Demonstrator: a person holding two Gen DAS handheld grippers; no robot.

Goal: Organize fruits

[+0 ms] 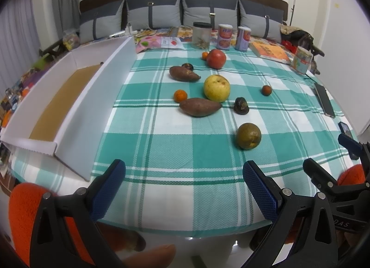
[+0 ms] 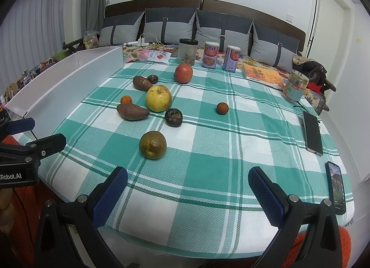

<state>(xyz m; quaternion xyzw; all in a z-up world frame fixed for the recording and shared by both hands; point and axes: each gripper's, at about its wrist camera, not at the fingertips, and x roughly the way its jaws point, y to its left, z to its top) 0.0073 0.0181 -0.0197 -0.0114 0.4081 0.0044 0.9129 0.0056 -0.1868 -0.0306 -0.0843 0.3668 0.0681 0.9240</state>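
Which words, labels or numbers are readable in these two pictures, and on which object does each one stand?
"Robot.AI": white print on the left gripper's black body, at the left edge of the right wrist view; a letter before it may be cut off.
"DAS": partial print on the right gripper's body, seen in the left wrist view.
Purple cans: labels too blurred to read.
Orange book: cover characters unreadable.
Green-labelled jar: unreadable.
Packets behind the cloth: unreadable.
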